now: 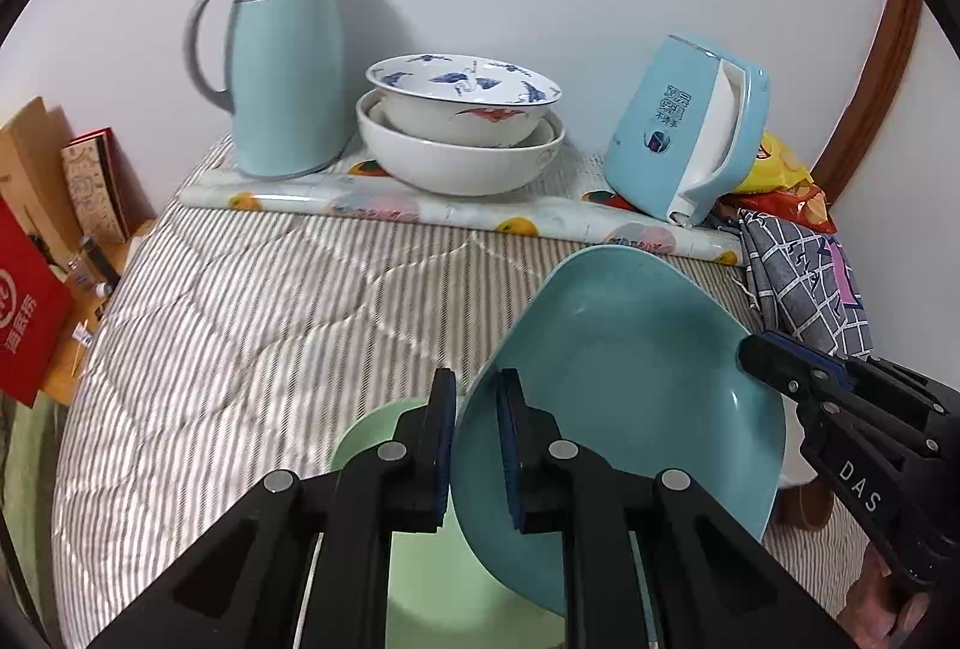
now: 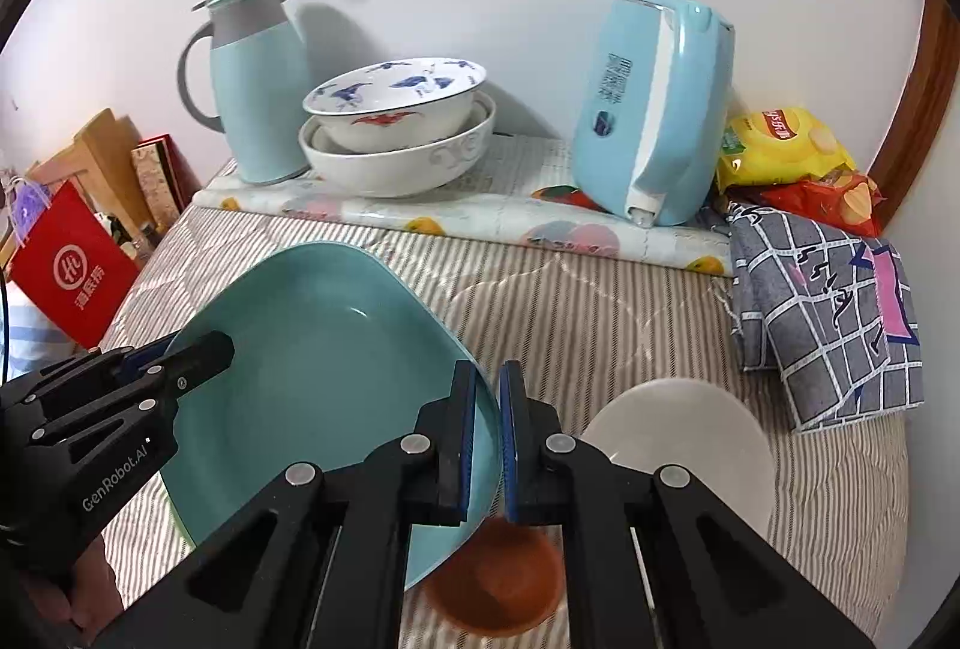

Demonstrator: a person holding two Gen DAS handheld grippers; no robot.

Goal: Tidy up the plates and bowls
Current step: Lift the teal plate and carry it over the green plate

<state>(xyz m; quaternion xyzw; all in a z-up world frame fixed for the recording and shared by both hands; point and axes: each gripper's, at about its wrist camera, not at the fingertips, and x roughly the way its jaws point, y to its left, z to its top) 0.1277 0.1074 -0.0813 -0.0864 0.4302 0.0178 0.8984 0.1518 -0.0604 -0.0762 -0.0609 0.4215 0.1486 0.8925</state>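
A teal squarish plate hangs tilted above the striped quilt, held from both sides. My left gripper is shut on its left rim, and my right gripper is shut on its right rim. Each view shows the other gripper on the far rim: right gripper, left gripper. Under the teal plate lie a pale green plate, a brown-orange bowl and a white plate. At the back a blue-patterned bowl is nested in a white bowl.
On the floral mat by the wall stand a teal thermos jug and a leaning blue kettle. Snack bags and a checked cloth lie at the right. A red bag and boxes sit off the left edge.
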